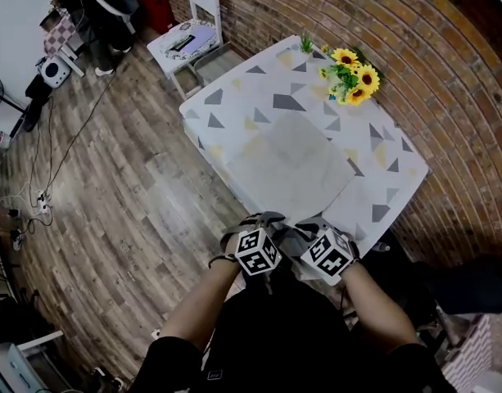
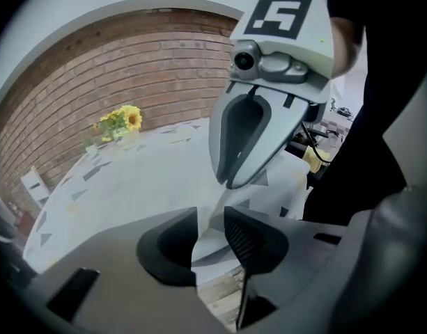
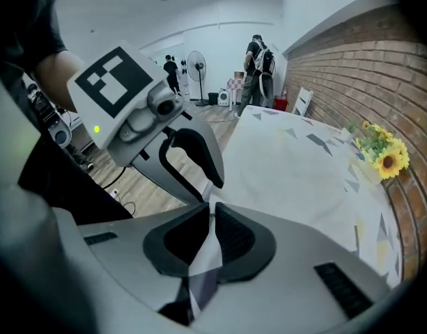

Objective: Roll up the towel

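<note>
A pale grey towel [image 1: 298, 166] lies flat in the middle of a table covered by a white tablecloth [image 1: 382, 191] with grey and yellow triangles. Both grippers are at the table's near edge, side by side. My right gripper [image 3: 213, 232] is shut on a fold of white-and-grey patterned fabric that looks like the tablecloth's edge; whether towel is caught in it I cannot tell. My left gripper [image 2: 212, 239] stands open, with patterned cloth seen through the gap and its pads not pressing on it. In the head view the left gripper [image 1: 263, 219] and right gripper [image 1: 306, 229] nearly touch.
A vase of sunflowers [image 1: 351, 76] stands at the table's far right corner by a brick wall [image 1: 447, 72]. A white chair [image 1: 189, 35] stands beyond the far left end. People [image 3: 258, 65] and a fan [image 3: 198, 65] are across the wood floor [image 1: 119, 187].
</note>
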Available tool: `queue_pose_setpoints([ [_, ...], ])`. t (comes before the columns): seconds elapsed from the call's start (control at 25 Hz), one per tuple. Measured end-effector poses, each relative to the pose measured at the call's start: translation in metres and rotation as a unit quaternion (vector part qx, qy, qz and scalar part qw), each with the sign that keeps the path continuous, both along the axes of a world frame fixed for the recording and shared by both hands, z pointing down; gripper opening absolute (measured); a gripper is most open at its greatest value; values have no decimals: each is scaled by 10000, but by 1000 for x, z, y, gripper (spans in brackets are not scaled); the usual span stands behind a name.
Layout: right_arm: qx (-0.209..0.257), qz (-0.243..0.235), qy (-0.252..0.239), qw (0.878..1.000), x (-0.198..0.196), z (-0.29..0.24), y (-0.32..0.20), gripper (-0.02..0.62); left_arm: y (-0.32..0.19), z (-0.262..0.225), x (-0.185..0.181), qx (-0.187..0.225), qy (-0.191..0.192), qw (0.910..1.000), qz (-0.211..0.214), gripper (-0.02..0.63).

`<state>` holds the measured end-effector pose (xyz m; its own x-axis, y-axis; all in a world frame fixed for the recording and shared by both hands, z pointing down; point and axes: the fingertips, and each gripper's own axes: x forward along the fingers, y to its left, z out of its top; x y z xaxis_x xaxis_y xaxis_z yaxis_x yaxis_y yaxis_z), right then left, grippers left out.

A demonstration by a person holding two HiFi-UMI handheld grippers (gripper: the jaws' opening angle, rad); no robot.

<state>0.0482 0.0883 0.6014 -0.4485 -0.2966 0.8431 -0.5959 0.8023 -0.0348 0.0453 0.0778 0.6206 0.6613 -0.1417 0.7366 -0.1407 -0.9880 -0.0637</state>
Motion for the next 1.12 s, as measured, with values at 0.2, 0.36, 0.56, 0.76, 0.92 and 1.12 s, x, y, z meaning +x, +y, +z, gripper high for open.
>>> queue_pose_setpoints([
  [0.2, -81, -63, -2, 9999, 7, -1, -6, 44, 2, 4, 10, -178, 49, 9998, 91, 48],
  [0.36, -116, -169, 13, 9998, 10, 0, -11, 44, 3, 10, 11, -267, -60, 9995, 146, 34],
  [0.56, -272, -284, 46, 9992, 14, 11, -17, 40, 9, 18, 12, -525, -197, 9983, 167, 32],
  [0.76, -410, -429, 74, 9982, 13, 30, -27, 38, 4, 19, 9, -478, -289, 9984, -65, 35],
  [0.92, -500, -503, -34, 9975, 9, 37, -33, 38, 0, 14, 9, 218, -454, 9987, 57, 65],
  [1.12, -556, -519, -192, 9969, 3, 39, -37, 40, -3, 17, 9, 344, -574, 9977, 101, 112],
])
